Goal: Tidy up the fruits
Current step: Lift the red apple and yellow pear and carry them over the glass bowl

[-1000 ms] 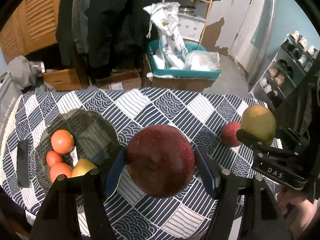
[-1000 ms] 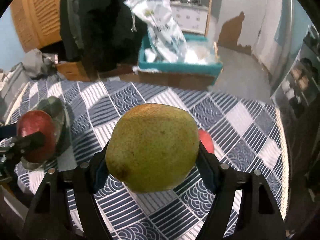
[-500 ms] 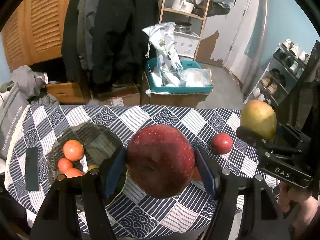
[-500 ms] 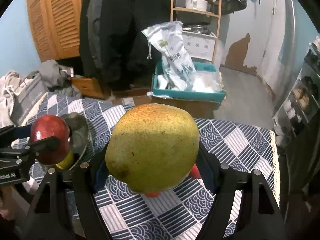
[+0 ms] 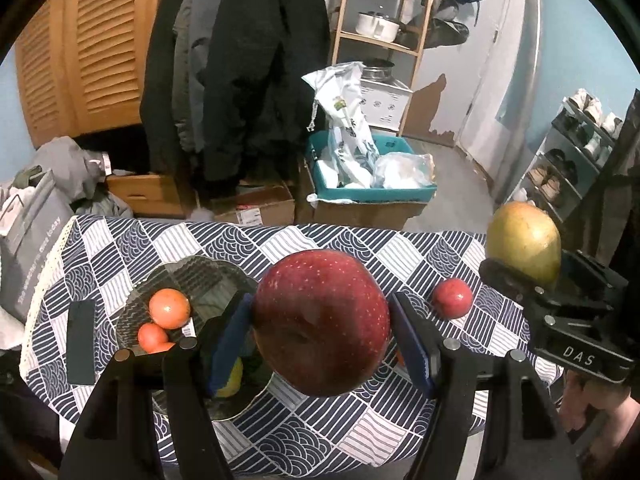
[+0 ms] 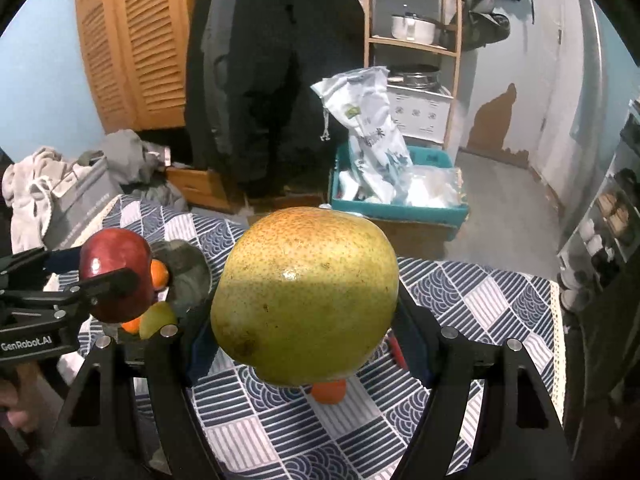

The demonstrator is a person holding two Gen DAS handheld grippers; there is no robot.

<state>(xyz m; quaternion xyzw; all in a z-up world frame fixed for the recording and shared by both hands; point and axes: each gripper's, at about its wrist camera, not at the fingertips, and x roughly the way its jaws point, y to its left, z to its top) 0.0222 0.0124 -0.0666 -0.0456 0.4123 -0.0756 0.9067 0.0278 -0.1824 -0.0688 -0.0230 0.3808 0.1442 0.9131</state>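
My left gripper (image 5: 322, 332) is shut on a big red apple (image 5: 322, 322), held well above the table; it also shows in the right wrist view (image 6: 114, 276). My right gripper (image 6: 306, 320) is shut on a yellow-green pear (image 6: 306, 294), held high at the table's right side; the pear also shows in the left wrist view (image 5: 524, 242). A dark glass bowl (image 5: 208, 280) on the left holds oranges (image 5: 170, 308) and a yellow-green fruit (image 5: 232, 378). A small red apple (image 5: 452, 298) lies on the cloth. An orange (image 6: 329, 391) lies under the pear.
The table has a navy and white patterned cloth (image 5: 280, 248). A dark flat phone-like object (image 5: 82, 342) lies at its left edge. Beyond the table are cardboard boxes, a teal crate (image 5: 372, 192) with bags, hanging coats, a wooden shelf and a shoe rack.
Both grippers have risen and pulled back from the table with their fruit still held. The table and bowl now look smaller and farther below.
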